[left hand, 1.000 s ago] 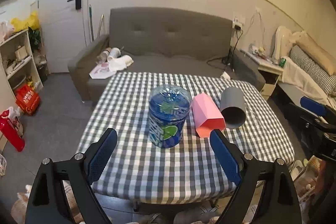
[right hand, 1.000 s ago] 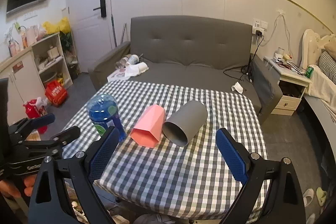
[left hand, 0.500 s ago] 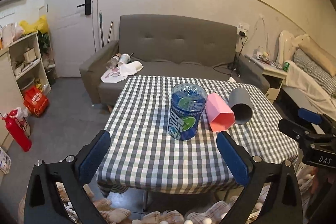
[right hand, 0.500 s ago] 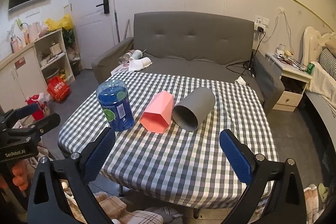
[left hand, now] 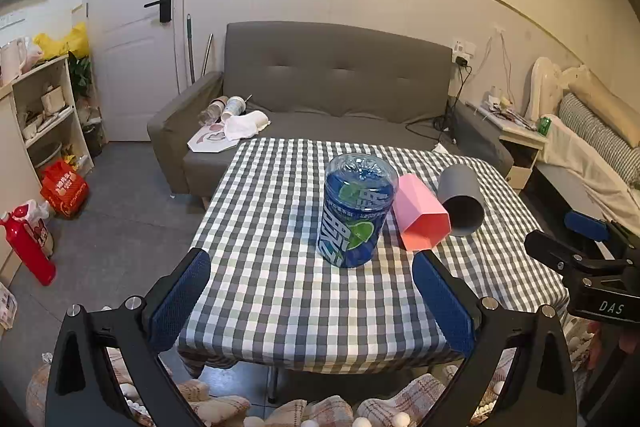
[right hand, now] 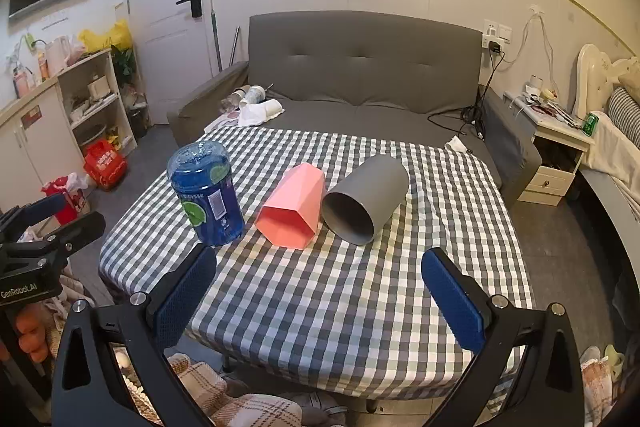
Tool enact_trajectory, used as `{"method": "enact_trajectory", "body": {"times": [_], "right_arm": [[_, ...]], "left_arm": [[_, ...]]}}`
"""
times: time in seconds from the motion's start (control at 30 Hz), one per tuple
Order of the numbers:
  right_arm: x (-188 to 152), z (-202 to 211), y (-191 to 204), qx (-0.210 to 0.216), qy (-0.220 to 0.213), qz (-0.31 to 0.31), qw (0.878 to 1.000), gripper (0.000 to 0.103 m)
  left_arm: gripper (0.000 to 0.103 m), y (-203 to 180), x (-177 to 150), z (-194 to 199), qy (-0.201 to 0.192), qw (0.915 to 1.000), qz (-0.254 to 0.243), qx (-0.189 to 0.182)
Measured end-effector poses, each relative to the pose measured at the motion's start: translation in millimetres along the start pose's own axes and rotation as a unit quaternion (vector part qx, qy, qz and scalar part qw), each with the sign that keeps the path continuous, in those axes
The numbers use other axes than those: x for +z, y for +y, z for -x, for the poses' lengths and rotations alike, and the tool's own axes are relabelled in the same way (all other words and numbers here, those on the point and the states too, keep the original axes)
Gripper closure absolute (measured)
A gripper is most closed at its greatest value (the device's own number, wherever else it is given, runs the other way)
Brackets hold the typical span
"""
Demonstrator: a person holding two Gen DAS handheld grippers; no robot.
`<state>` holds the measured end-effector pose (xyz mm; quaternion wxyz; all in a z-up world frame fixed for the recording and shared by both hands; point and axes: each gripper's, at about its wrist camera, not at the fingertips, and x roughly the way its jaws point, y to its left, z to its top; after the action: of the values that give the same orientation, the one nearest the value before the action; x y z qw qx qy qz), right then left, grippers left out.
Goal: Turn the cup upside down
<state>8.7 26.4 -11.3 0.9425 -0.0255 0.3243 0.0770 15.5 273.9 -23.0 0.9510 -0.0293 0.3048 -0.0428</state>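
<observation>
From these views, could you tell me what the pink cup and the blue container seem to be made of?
Pink cup: probably matte opaque plastic, going by its flat facets and dull surface. Blue container: likely clear glossy plastic, since its see-through top catches highlights above a printed label.

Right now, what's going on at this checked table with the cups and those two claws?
A person holds a claw in each hand, and both the left claw and the right claw are open and hold nothing, poised near the table's front edge. On it, the pink cup and the grey cup lie on their sides next to each other, mouths toward the cameras. The blue container stands to their left. Neither cup is mouth-down yet.
</observation>
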Motion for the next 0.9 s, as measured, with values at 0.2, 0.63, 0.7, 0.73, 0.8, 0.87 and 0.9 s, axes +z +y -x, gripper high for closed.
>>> {"method": "enact_trajectory", "body": {"times": [0.2,0.63,0.7,0.73,0.8,0.87,0.9], "right_arm": [[0.6,-1.7,1.4,0.001,0.002,0.004,1.0,0.0],[-2.4,-3.5,4.9,-0.002,0.004,0.012,1.0,0.0],[-2.7,-3.2,5.2,-0.003,0.003,0.012,1.0,0.0],[-2.8,-3.5,5.3,-0.003,0.003,0.013,1.0,0.0],[-2.7,-3.3,5.2,-0.003,0.004,0.012,1.0,0.0],[-3.0,-3.6,5.5,-0.003,0.003,0.013,1.0,0.0],[-2.8,-3.4,5.3,-0.003,0.004,0.013,1.0,0.0]], "left_arm": [[0.0,0.6,0.3,-2.0,0.006,1.0,0.005,0.002],[0.0,0.0,-1.4,0.2,0.005,0.9999,0.004,0.009],[0.0,0.2,-1.4,0.8,0.005,0.9999,0.006,0.009],[0.0,0.2,-1.5,1.1,0.005,0.9999,0.007,0.009],[0.0,0.5,-1.4,0.7,0.005,0.9999,0.005,0.01],[0.0,0.5,-1.3,0.6,0.005,0.9999,0.005,0.009],[0.0,0.6,-1.4,0.7,0.005,0.9999,0.005,0.009]]}}
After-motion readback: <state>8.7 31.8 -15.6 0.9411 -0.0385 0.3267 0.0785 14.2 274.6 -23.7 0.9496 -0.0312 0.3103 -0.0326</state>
